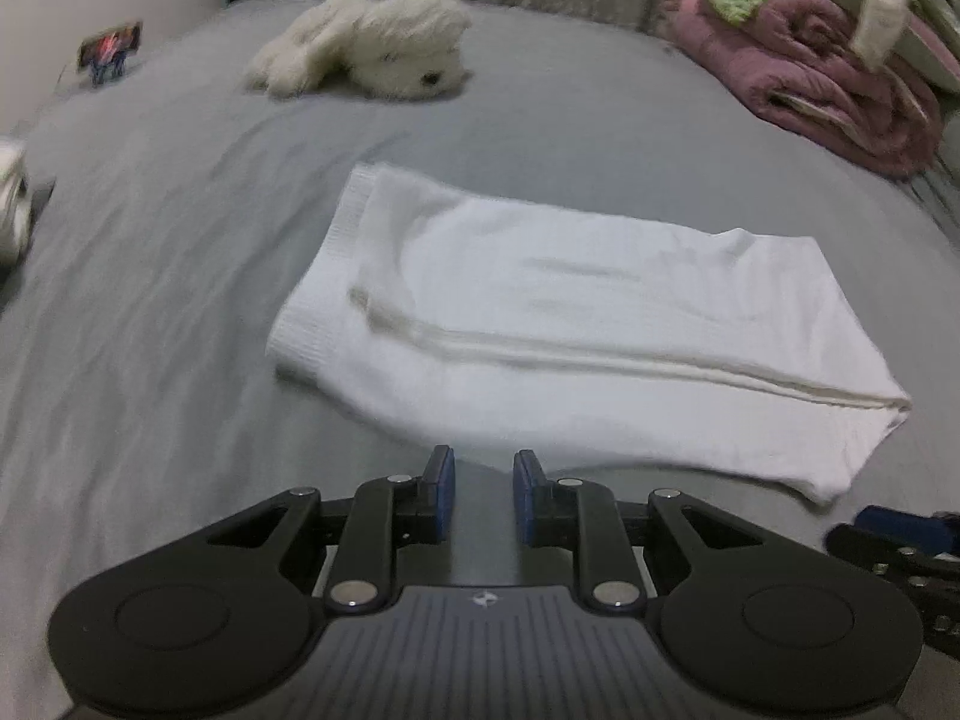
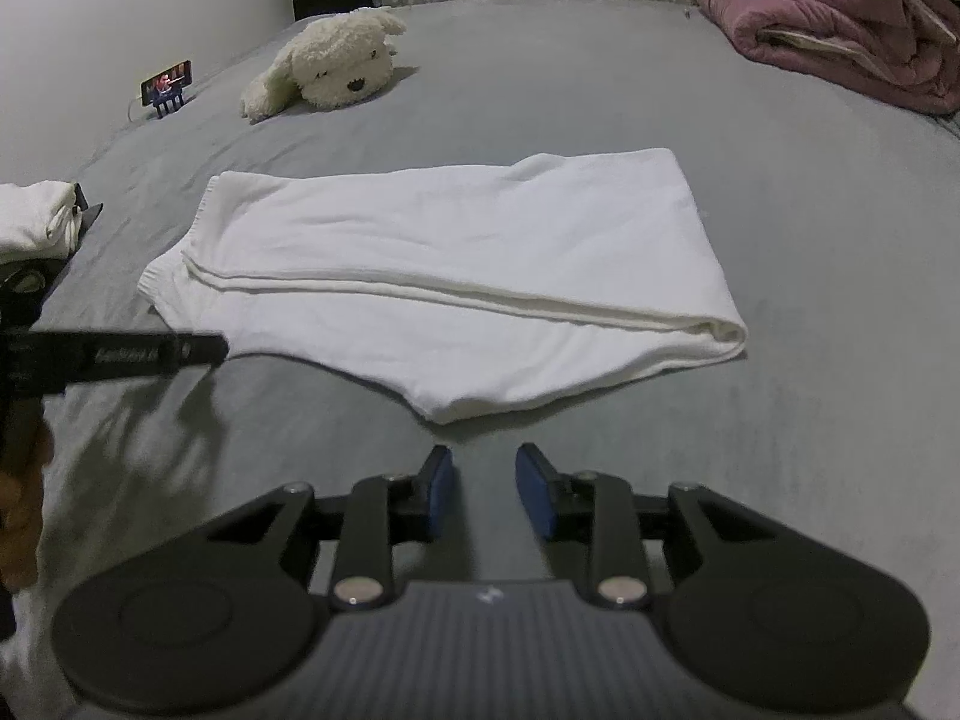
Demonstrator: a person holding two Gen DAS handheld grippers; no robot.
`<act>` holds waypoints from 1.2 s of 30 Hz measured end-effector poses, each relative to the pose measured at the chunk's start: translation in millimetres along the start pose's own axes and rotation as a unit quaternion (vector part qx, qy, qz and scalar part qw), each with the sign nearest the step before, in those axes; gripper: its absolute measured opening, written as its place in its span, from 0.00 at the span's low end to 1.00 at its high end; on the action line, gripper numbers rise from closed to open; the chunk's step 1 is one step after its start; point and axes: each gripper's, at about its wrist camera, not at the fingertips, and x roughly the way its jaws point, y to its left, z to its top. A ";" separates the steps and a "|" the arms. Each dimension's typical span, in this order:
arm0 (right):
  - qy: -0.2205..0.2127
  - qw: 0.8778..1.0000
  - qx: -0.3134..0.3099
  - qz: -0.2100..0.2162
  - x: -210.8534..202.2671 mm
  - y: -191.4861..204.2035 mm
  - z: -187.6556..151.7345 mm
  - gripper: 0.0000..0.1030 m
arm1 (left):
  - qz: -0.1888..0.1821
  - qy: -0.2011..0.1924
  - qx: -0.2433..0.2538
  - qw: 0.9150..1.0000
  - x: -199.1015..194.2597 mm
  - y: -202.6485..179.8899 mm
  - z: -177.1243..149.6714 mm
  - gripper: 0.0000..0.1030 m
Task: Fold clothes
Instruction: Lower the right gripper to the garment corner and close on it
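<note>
White knit garment point(image 2: 444, 276) lies folded flat, frame centre, on grey bed point(image 2: 810, 408). Your left gripper point(image 1: 483, 483) and right gripper point(image 2: 483, 483): both spread, empty. Further fold or finished, unclear.

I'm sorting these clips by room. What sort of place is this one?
Most likely a bedroom: the work surface looks like a bed with a grey sheet, a plush toy dog lies on it, and a bundled pink quilt sits at the far corner. A folded white garment lies mid-bed.

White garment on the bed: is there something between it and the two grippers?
Nothing visible. Only bare grey sheet separates the white garment from the open right gripper and the open left gripper.
</note>
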 end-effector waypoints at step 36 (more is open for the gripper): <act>-0.099 0.938 0.317 0.097 41.8 -139.9 19.8 0.45 | -0.129 -0.004 -0.044 0.991 4.3 0.1 23.9 0.24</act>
